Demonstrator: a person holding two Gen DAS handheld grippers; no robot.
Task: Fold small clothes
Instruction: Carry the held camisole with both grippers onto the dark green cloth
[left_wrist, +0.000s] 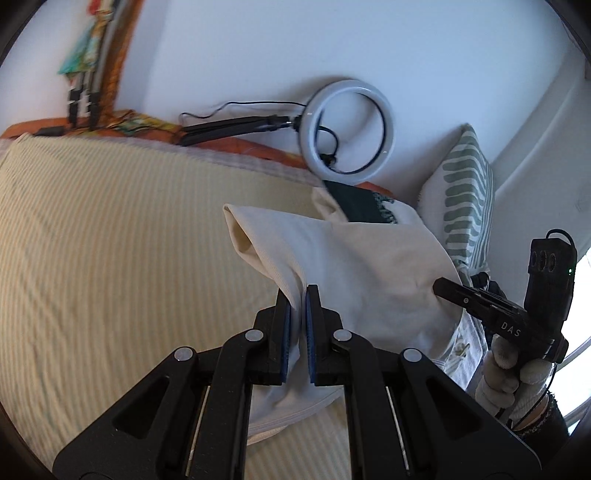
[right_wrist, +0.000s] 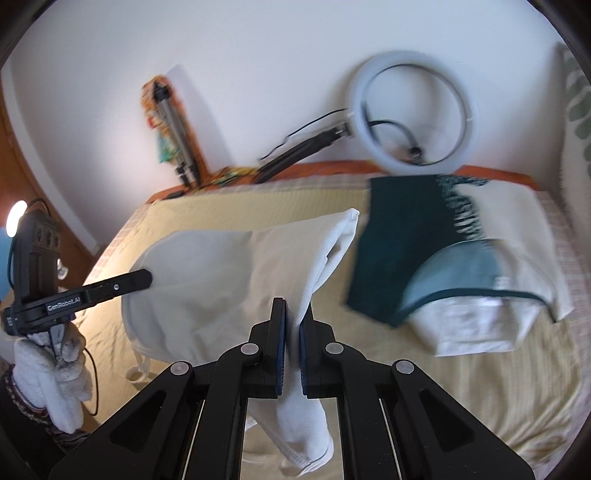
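Left gripper (left_wrist: 299, 291) pinched tight on a fold of the white garment (left_wrist: 354, 266), cloth bunched between its blue pads (left_wrist: 309, 332). From the right wrist view the same gripper (right_wrist: 146, 277) clamps the garment's left edge, gloved hand (right_wrist: 55, 369) on the handle. Garment (right_wrist: 207, 280) hangs stretched between both grippers, lifted above the bed (right_wrist: 498, 398), over the near-middle part of the striped yellow sheet. Right gripper (right_wrist: 292, 306) closed narrow on the garment's ribbed right edge, loose end drooping below the jaws. In the left wrist view that gripper (left_wrist: 439, 286) bites the garment's far side. Toward the bed's right edge: stack of folded clothes (right_wrist: 443, 266), dark green on white. Ring light (right_wrist: 413, 122) leans on the wall at the bed's far edge. Patterned pillow (left_wrist: 465, 206) at the far right corner.
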